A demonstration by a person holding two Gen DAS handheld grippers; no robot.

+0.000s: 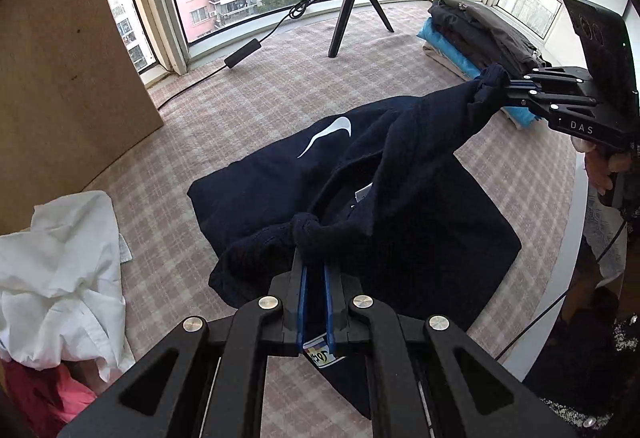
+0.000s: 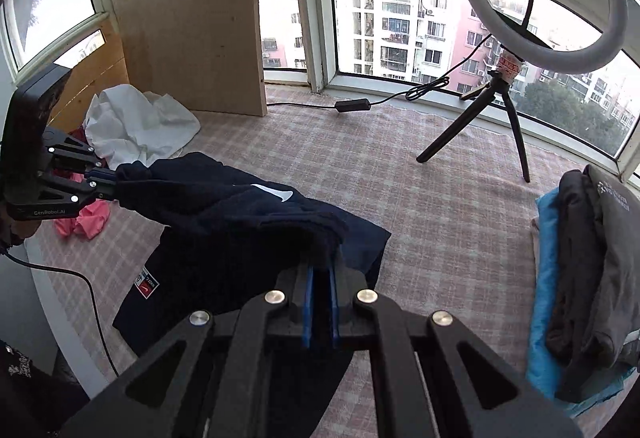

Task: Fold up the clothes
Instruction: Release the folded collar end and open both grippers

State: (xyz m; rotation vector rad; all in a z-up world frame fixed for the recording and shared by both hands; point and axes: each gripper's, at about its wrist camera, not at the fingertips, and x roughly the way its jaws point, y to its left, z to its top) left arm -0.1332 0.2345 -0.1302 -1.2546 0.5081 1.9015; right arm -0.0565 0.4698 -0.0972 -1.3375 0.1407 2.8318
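Observation:
A navy garment (image 1: 400, 197) with a white swoosh (image 1: 328, 135) lies on the checked cloth surface (image 1: 280, 85), partly lifted. My left gripper (image 1: 314, 238) is shut on a bunched edge of it near me. My right gripper (image 1: 496, 83) is shut on another bunched edge, held up at the right. In the right wrist view the garment (image 2: 240, 213) stretches between my right gripper (image 2: 322, 258) and my left gripper (image 2: 114, 177); a label (image 2: 146, 284) shows on the lower layer.
A crumpled white garment (image 1: 60, 270) and a pink one (image 1: 44, 394) lie at the left. A folded stack (image 1: 480, 33) of dark and blue clothes sits at the right. A ring light tripod (image 1: 356, 13) with its cable stands at the back. A wooden board (image 1: 60, 77) leans left.

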